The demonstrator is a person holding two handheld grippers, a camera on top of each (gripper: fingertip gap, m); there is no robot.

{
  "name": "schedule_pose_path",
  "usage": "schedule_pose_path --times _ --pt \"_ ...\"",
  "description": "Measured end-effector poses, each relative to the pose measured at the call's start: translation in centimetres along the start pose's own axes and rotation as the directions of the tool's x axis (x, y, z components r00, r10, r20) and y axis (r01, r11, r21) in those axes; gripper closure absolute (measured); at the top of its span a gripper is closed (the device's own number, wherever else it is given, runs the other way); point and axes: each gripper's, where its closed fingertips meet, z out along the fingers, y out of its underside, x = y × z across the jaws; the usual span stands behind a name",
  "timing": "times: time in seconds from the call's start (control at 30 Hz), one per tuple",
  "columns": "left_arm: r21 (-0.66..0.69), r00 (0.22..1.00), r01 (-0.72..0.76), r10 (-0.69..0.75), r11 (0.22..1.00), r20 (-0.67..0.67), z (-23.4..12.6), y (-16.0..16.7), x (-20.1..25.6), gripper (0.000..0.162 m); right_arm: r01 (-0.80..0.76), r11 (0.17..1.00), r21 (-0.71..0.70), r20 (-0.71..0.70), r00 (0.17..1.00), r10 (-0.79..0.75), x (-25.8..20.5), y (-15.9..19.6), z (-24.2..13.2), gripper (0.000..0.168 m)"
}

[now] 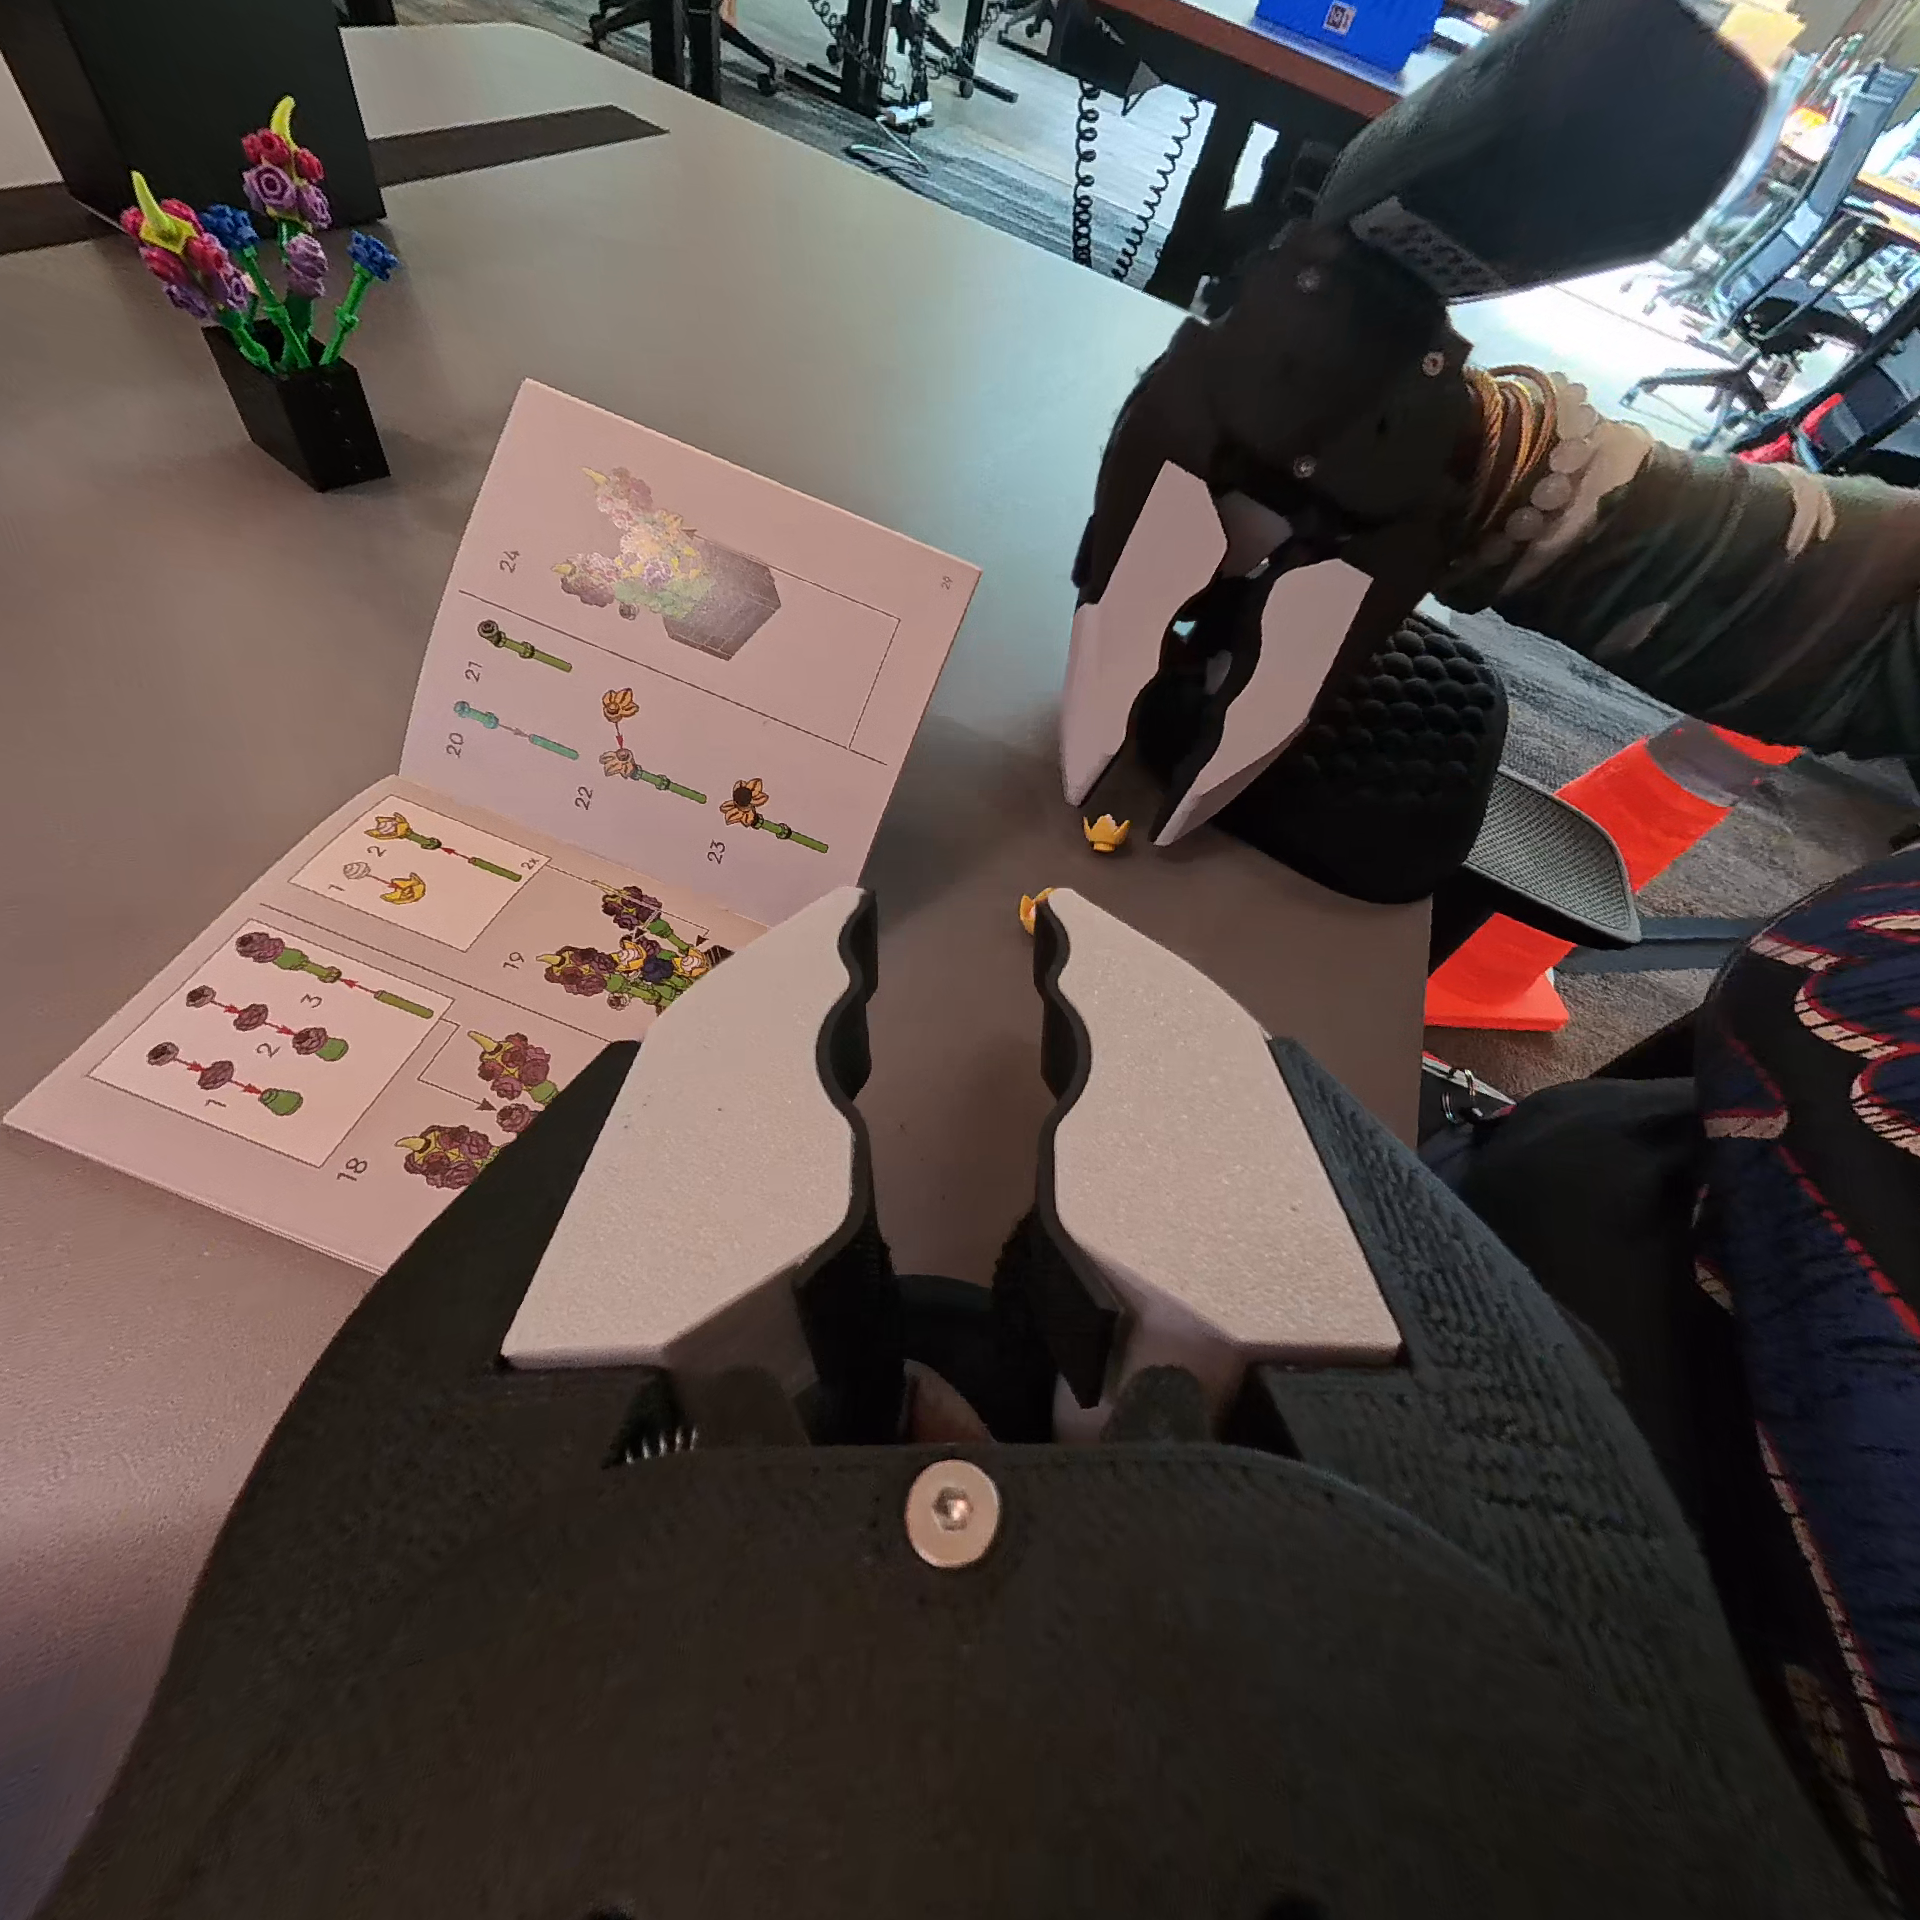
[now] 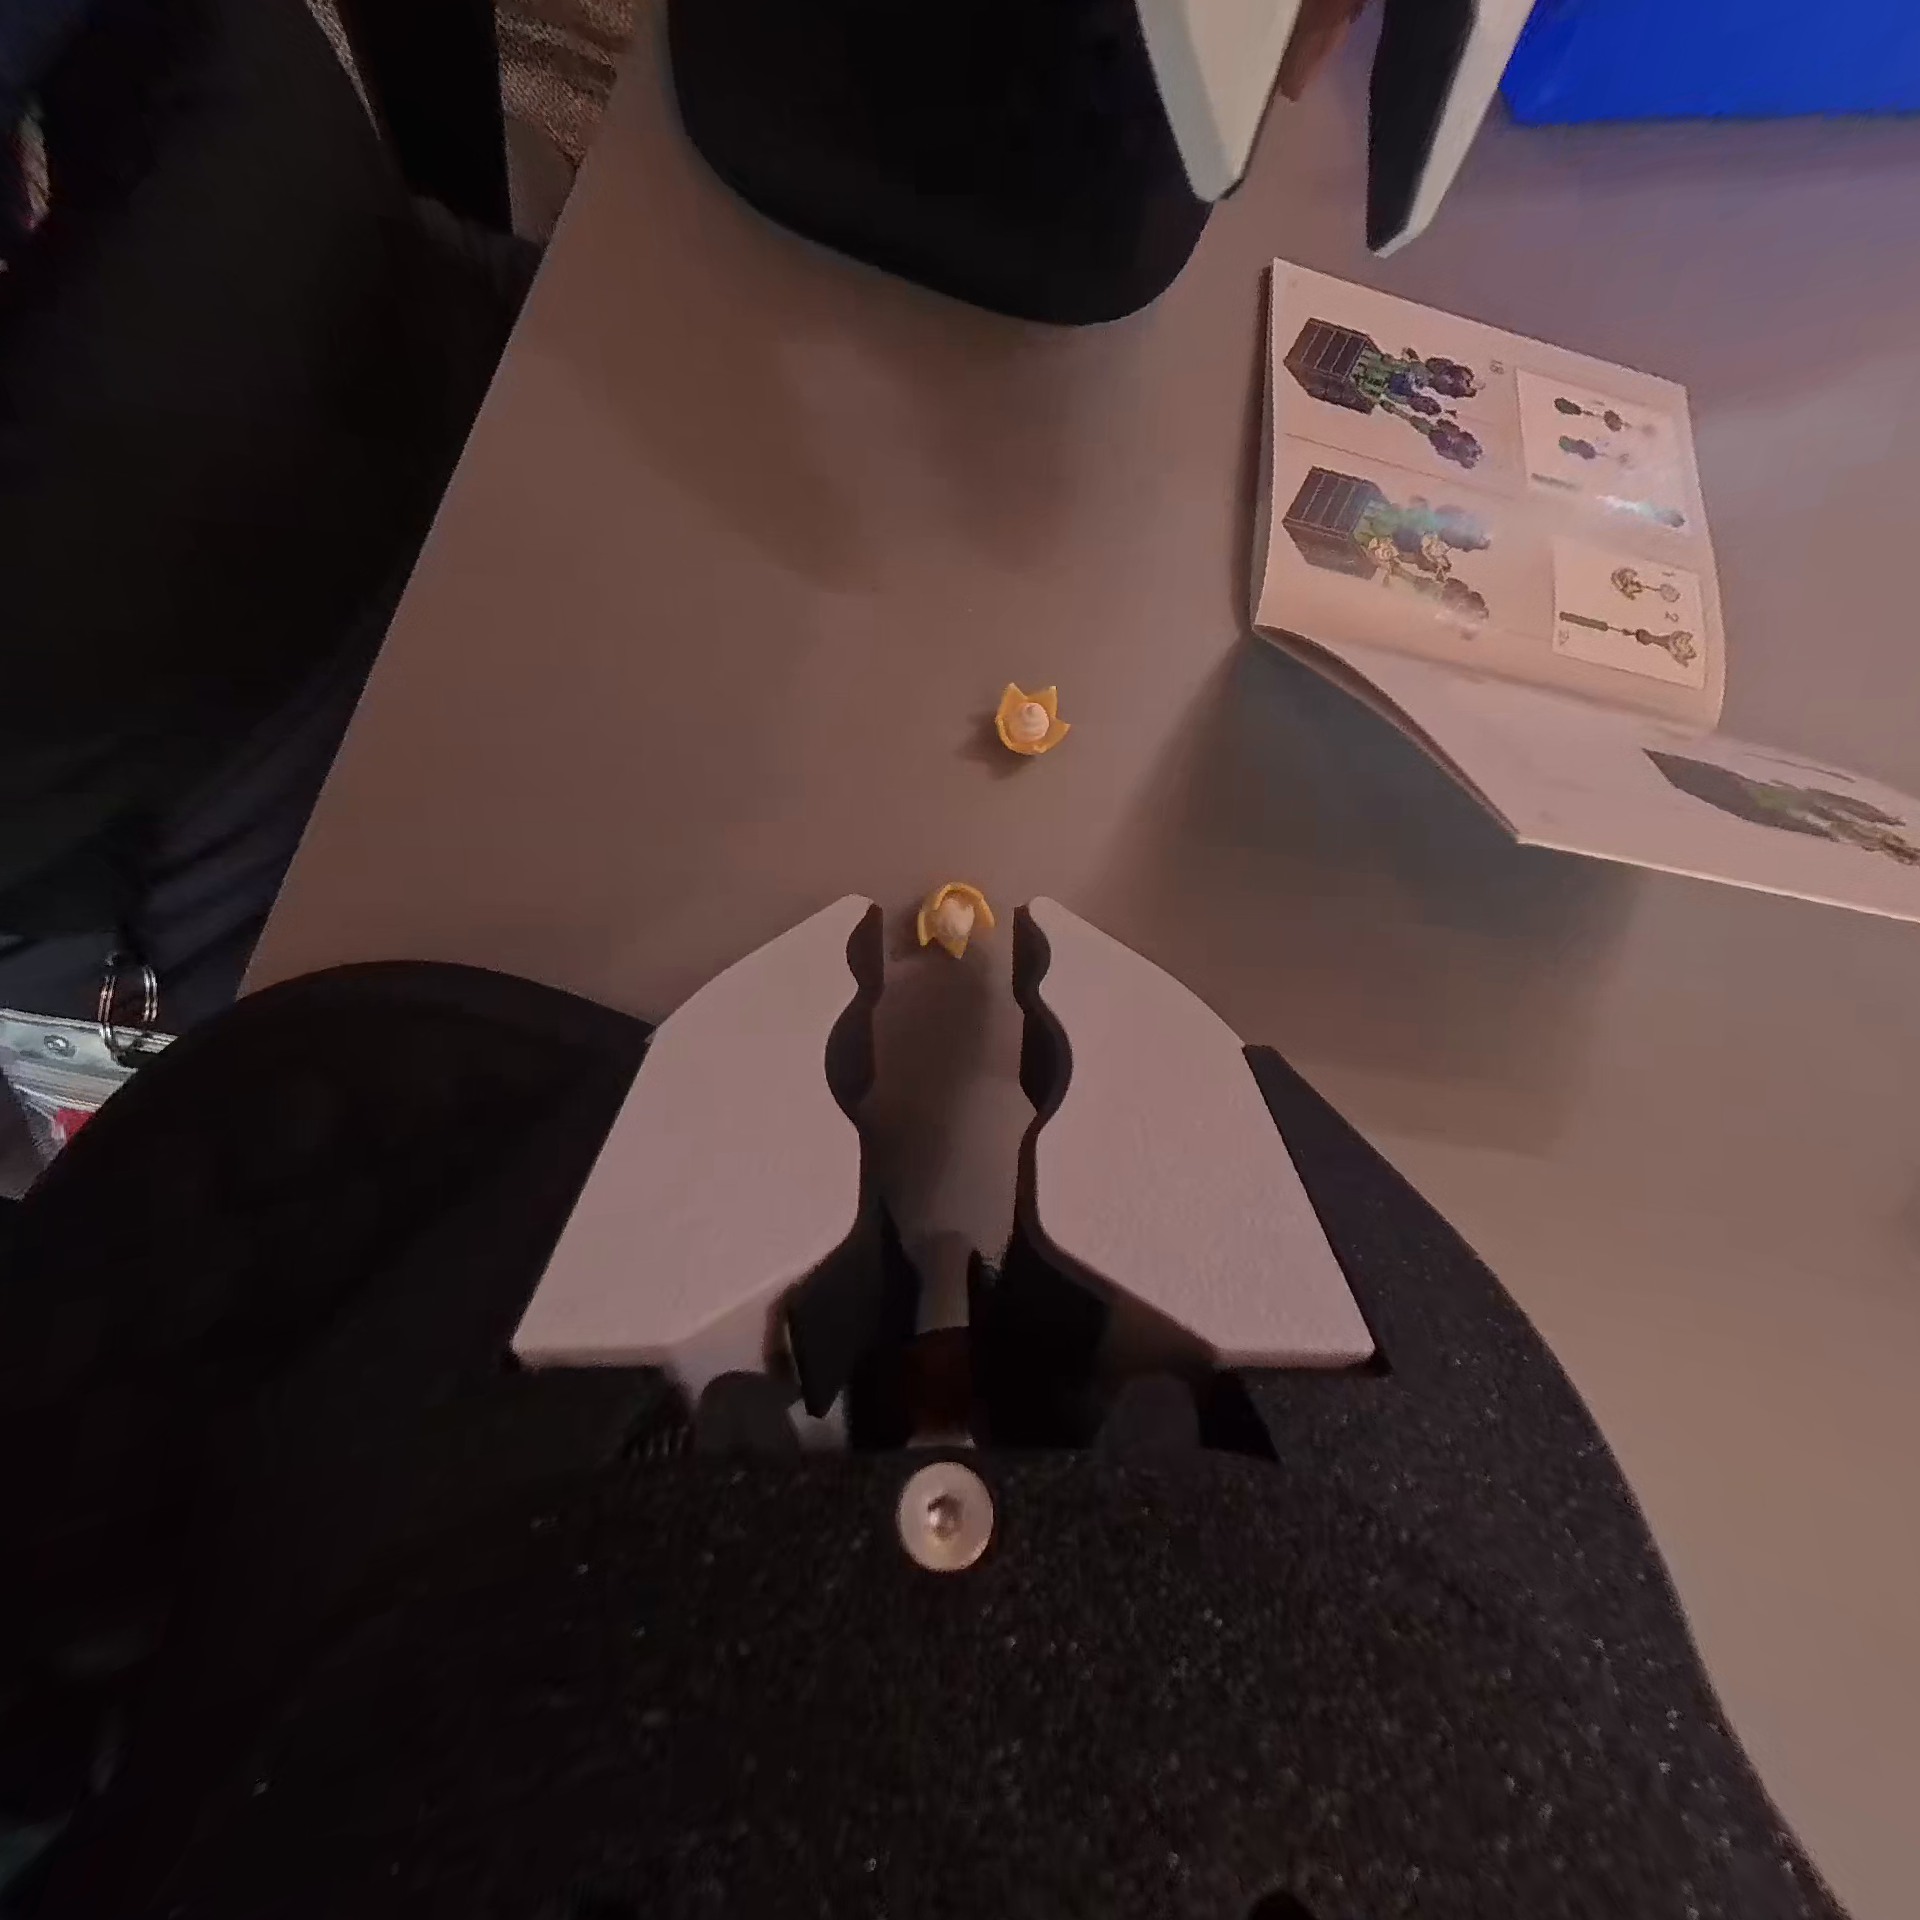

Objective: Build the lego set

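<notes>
A grey table (image 1: 831,312) is seen to carry everything; an open instruction booklet (image 1: 582,831) is laid on it left of the grippers, one page raised, the other flat; a built lego bouquet (image 1: 260,249) is stood in a black vase (image 1: 312,416) at the far left, well apart from the loose pieces. The left gripper (image 1: 954,914) is held low over the table with its jaws parted and nothing between them; the right gripper (image 2: 945,920) is angled down to the table near the edge, its jaws likewise spread and empty. Two small yellow flower pieces are left loose on the table: one (image 2: 955,917) is framed between the right gripper's tips, ungrasped; the other (image 2: 1029,719) is found just beyond, beside the left gripper's right fingertip (image 1: 1049,914).
</notes>
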Motion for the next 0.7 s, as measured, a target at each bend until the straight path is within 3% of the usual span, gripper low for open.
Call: schedule_pose_path --times 0.4,0.6,0.7 --pt "-0.006 1.0 0.009 -0.009 1.0 -0.014 0.05 0.08 0.03 0.133 -0.055 0.998 0.026 0.064 0.997 0.053 0.51 0.23 0.54 0.146" --pt "0.014 1.0 0.021 -0.021 1.0 -0.015 -0.11 -0.11 -0.08 0.133 -0.356 0.934 0.004 0.19 0.918 0.349 0.17 0.21 0.32 0.144" --pt "0.013 0.999 0.028 -0.028 1.0 -0.021 -0.09 -0.12 -0.08 0.133 -0.443 0.896 -0.022 0.187 0.879 0.439 0.17 0.27 0.17 0.143"
